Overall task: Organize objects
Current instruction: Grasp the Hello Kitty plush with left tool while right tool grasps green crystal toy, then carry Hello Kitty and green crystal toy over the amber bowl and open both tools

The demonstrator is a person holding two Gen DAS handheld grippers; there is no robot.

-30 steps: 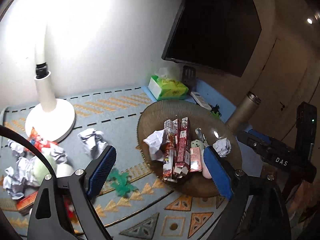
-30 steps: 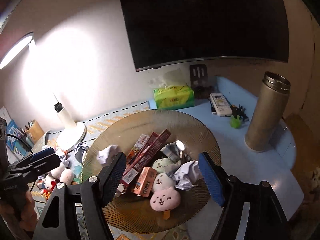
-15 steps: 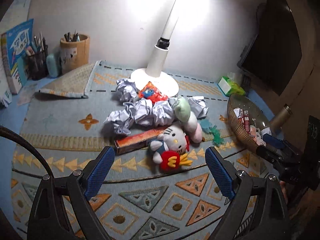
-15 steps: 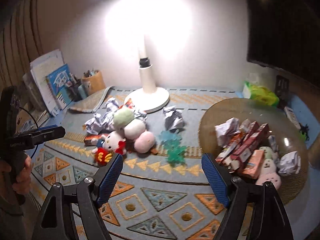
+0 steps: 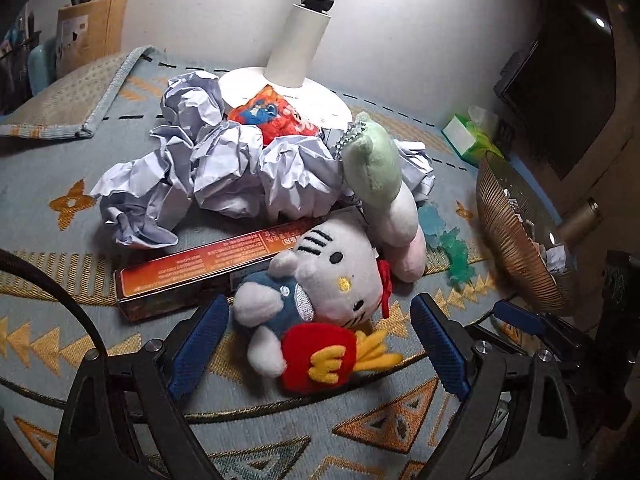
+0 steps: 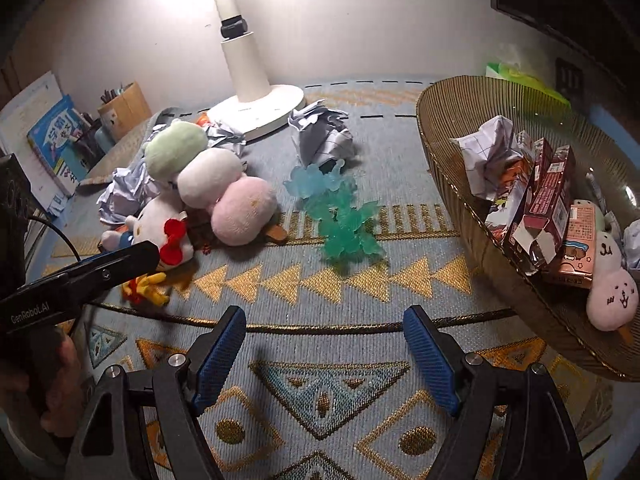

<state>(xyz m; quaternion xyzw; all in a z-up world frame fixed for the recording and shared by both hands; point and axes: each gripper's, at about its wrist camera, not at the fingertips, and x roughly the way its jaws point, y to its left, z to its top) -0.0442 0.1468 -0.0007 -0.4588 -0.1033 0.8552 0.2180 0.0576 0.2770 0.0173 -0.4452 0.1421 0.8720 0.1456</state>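
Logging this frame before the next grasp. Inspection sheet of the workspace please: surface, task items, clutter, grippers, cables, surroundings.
Surface: patterned mat, one corner folded over at far left.
Job's things: Hello Kitty plush lying beside a long orange box; three-ball plush skewer; teal jelly toys; bowl at right already holds boxes, paper and a pink plush.
Clutter: crumpled paper balls and a red snack packet by the lamp base.
Grippers: left gripper open, fingers either side of the Hello Kitty plush, not closed on it; right gripper open over bare mat.
Cables: black cable at lower left.
Surroundings: pen holder, books, tissue pack, dark screen, white wall.
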